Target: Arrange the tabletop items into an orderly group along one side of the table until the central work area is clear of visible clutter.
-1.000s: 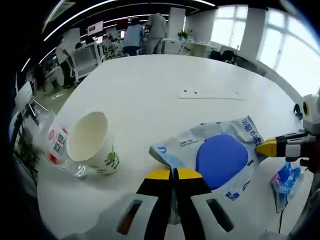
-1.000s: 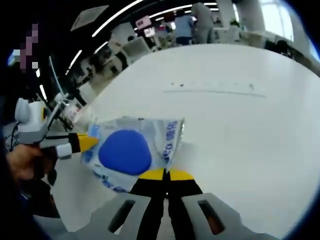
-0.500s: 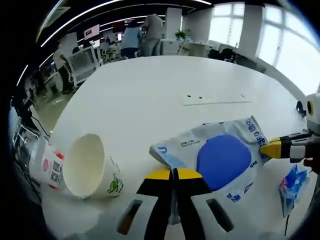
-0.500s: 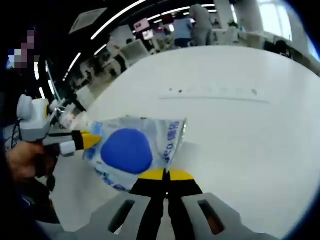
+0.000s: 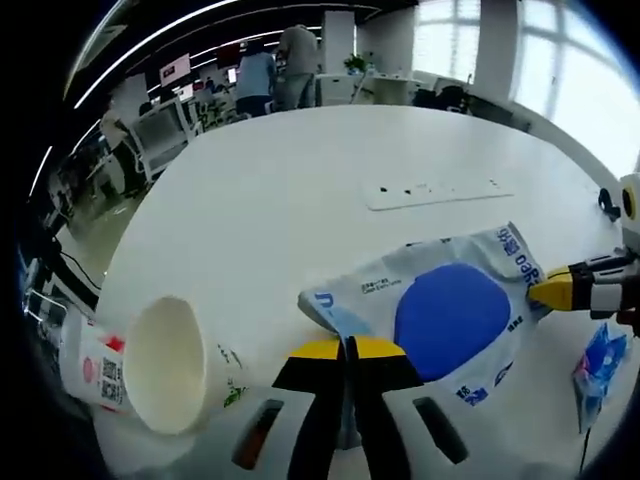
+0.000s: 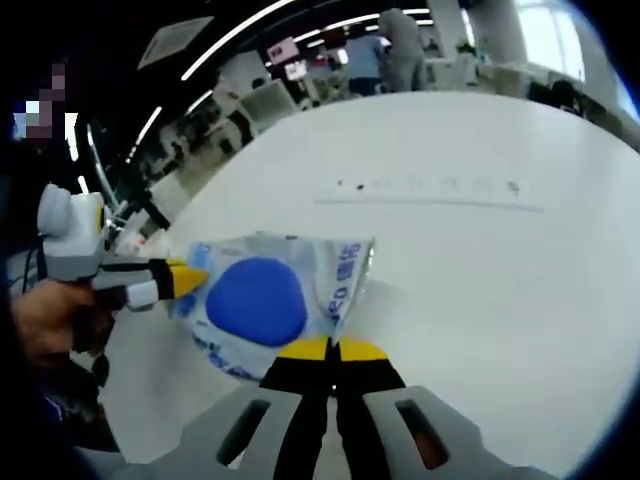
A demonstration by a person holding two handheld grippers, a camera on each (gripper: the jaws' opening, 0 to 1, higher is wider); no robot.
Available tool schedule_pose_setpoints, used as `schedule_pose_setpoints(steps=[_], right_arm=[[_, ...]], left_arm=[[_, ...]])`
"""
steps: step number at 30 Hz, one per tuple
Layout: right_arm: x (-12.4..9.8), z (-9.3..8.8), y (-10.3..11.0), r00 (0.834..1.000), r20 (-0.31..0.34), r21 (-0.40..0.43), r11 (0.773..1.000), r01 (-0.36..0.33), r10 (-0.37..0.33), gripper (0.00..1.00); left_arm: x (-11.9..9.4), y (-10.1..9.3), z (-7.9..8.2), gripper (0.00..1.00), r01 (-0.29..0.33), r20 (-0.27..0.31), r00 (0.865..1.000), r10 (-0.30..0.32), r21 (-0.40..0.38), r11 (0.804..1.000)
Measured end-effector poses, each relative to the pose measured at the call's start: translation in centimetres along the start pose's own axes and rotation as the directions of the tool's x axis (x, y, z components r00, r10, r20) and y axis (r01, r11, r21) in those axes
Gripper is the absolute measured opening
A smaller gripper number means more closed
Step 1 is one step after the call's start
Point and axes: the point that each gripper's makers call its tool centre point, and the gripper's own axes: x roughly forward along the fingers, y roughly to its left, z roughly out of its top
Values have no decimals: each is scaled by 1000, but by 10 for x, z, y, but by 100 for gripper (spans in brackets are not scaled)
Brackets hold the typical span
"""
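Pinching one corner of the blue-and-white packet [image 5: 445, 310], the left tool [image 5: 347, 347] is seen clamped tight on it, jaws together. The opposite end is gripped by the right tool [image 6: 331, 349], also closed on the plastic, so the packet is held stretched between both just above the white bench [image 5: 300, 190]. A paper cup [image 5: 170, 365] is lying tipped over nearby, beside a small bottle [image 5: 85, 365].

low close views, facing across table [image 5: 300, 190], sharing pouch [image 5: 440, 310]
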Motion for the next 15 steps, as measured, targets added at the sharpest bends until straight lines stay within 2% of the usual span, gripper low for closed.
schedule_pose_setpoints(steps=[8, 15], right_arm=[[5, -6, -1, 1000, -12, 18, 1000, 1, -1, 0], [8, -10, 2, 1000, -16, 32, 999, 1, 0, 0]], left_arm=[[3, 2, -4, 3, -18, -31, 999, 19, 30, 999], [5, 8, -9, 7, -37, -85, 995, 44, 88, 995]])
